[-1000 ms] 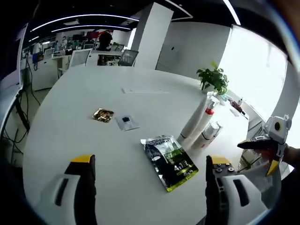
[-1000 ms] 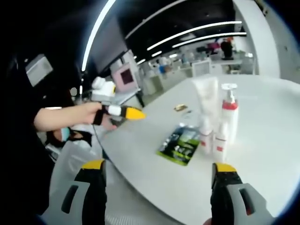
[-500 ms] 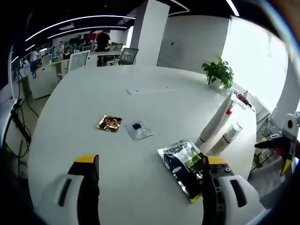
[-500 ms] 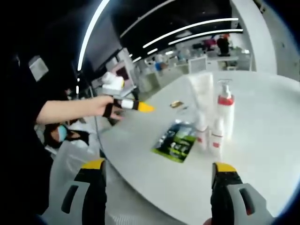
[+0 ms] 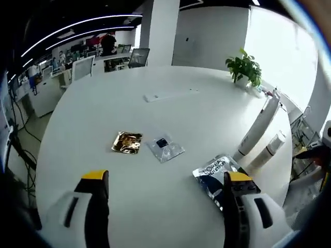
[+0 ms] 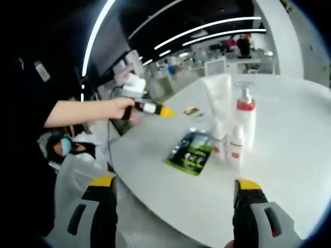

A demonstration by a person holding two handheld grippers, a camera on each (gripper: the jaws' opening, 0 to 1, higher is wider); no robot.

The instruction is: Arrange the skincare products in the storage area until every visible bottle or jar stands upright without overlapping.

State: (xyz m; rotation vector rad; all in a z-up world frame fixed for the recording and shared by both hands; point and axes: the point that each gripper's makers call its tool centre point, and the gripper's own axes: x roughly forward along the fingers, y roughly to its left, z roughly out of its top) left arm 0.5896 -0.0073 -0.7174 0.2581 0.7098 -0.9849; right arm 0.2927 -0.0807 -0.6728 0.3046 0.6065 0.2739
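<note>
White round table (image 5: 103,129) carries a tube (image 6: 219,98), pump bottle (image 6: 244,116) and small bottle (image 6: 236,147) standing upright together beside a flat green sachet (image 6: 191,152); left gripper (image 5: 164,192) and right gripper (image 6: 176,199) both empty, jaws wide apart

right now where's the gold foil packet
In the left gripper view, the gold foil packet lies flat on the white table, left of centre, just left of a small clear sachet.

Bottles (image 6: 235,129) upright on table (image 6: 289,170), pouch (image 6: 190,153) beside.
</note>
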